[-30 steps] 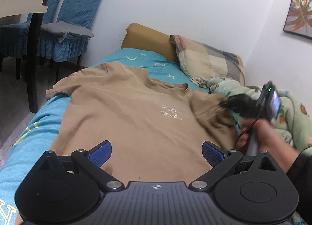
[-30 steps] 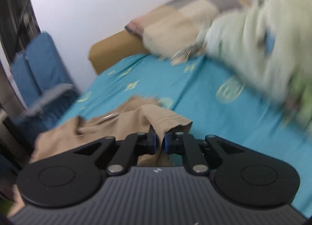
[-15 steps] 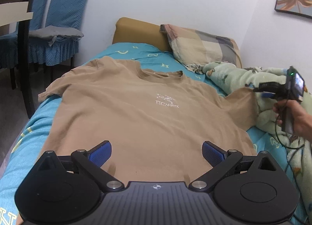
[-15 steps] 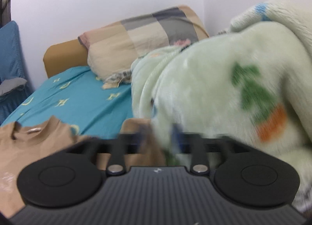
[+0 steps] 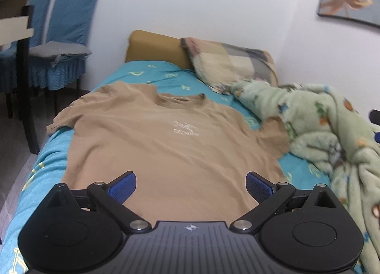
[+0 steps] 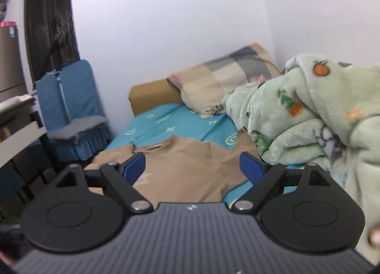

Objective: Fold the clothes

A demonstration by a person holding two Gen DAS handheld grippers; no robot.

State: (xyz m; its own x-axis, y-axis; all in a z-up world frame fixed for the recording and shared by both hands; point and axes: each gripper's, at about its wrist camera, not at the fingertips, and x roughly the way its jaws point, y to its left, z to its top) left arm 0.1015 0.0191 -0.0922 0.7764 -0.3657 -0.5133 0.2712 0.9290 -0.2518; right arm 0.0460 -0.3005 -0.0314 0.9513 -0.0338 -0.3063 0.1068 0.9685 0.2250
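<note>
A tan T-shirt [image 5: 166, 145] with a small white chest print lies flat, front up, on the teal bed sheet [image 5: 47, 162], its right sleeve spread out toward the green blanket. My left gripper [image 5: 191, 186] hovers open over the shirt's hem, nothing between its blue pads. My right gripper [image 6: 192, 167] is off to the shirt's right side and above it; its jaws are opening wide and hold nothing. From there the tan T-shirt [image 6: 190, 169] shows below and ahead. A dark edge of the right gripper [image 5: 375, 122] peeks in at the far right of the left wrist view.
A rumpled green fleece blanket [image 5: 332, 136] crowds the bed's right side, touching the sleeve. A checked pillow [image 5: 228, 62] leans on the tan headboard [image 5: 154, 46]. Blue-covered chairs [image 5: 64, 36] and a dark table [image 5: 21, 36] stand left of the bed.
My right gripper let go of the shirt's right sleeve, opened wide and pulled back to the right and up. The sleeve now lies spread out. The left gripper rose slightly.
</note>
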